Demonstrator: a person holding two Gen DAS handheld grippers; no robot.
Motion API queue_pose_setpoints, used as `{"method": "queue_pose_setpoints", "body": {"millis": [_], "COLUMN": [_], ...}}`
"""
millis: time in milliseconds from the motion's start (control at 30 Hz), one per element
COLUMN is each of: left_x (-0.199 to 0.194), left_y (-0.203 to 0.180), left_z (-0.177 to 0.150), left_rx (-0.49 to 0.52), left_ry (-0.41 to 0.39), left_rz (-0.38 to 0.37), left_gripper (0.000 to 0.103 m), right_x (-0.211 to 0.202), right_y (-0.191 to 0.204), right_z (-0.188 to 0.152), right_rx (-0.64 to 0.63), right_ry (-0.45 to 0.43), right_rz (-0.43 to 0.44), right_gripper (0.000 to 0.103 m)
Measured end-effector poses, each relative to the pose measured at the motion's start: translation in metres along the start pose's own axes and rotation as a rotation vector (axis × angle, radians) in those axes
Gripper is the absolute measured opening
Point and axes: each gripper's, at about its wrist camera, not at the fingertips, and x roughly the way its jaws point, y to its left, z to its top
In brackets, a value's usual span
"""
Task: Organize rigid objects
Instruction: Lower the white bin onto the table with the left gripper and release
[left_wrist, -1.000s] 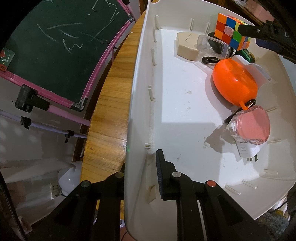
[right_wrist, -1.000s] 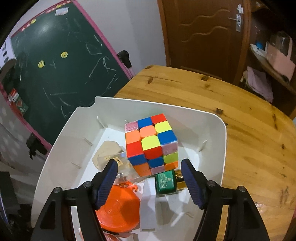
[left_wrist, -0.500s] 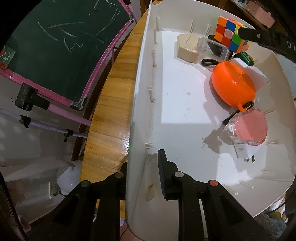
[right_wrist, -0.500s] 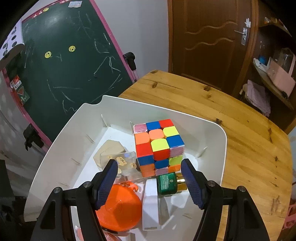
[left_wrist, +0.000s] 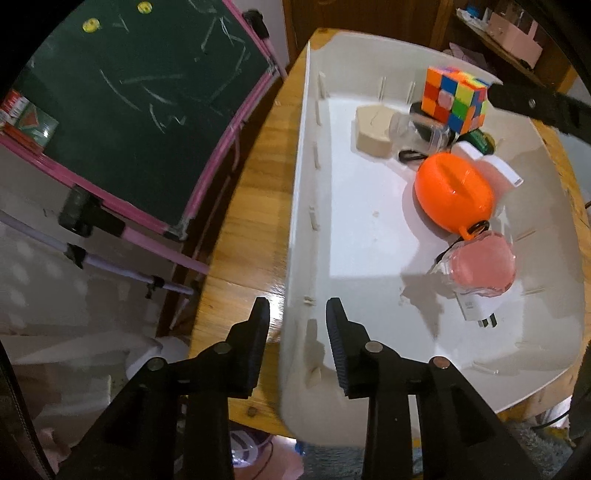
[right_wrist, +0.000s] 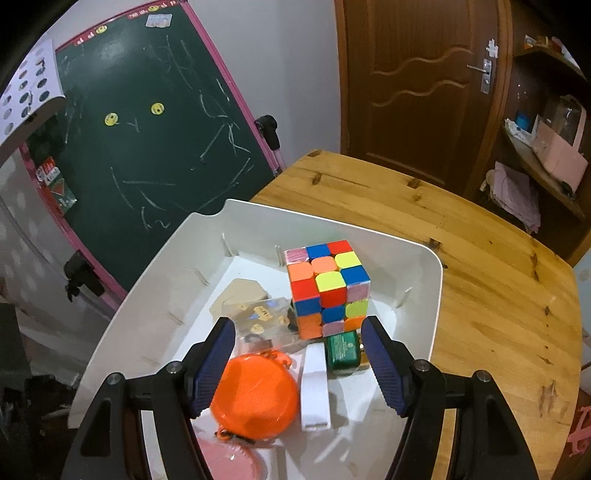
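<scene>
A white bin (left_wrist: 369, 240) sits on the wooden table. In it lie a multicoloured cube (right_wrist: 325, 288), an orange round case (right_wrist: 255, 395), a pink round thing (left_wrist: 484, 266), a white plug (left_wrist: 476, 306), a beige block (left_wrist: 371, 129), a clear box (left_wrist: 417, 133), a green box (right_wrist: 343, 350) and a white flat box (right_wrist: 314, 387). My left gripper (left_wrist: 297, 314) straddles the bin's near left wall; its jaws are opening and the pads stand off the wall. My right gripper (right_wrist: 297, 325) hovers open over the bin, with the cube resting beyond its fingertips, untouched.
The wooden table (right_wrist: 480, 258) stretches right of the bin. A pink-framed chalkboard (left_wrist: 129, 110) on a stand is close to the table's left edge. A brown door (right_wrist: 406, 92) and cluttered shelves (right_wrist: 546, 155) are behind.
The left jaws, which pinched the bin wall, have spread apart and the gripper has risen. The right gripper has drawn up and back from the cube, which stays in the bin.
</scene>
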Motion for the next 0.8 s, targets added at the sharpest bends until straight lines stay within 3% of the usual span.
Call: {"method": "queue_pose_setpoints", "body": {"millis": [267, 400, 533, 800], "left_x": [-0.039, -0.058, -0.078, -0.109], "left_y": [-0.003, -0.01, -0.023, -0.058], "left_z": [-0.005, -0.008, -0.011, -0.017], "left_rx": [0.008, 0.03, 0.062, 0.15], "left_ry": [-0.095, -0.144, -0.194, -0.257], "left_rz": [-0.017, -0.055, -0.088, -0.144], "left_gripper": [0.059, 0.061, 0.07, 0.072], "right_x": [-0.04, -0.066, -0.091, -0.14], "right_y": [0.004, 0.003, -0.002, -0.014], "right_z": [-0.018, -0.032, -0.049, -0.095], "right_rx": [0.005, 0.01, 0.028, 0.095], "right_ry": [-0.025, -0.029, -0.034, -0.038], "right_rz": [-0.001, -0.04, -0.066, -0.135], "right_gripper": [0.072, 0.072, 0.072, 0.074]}}
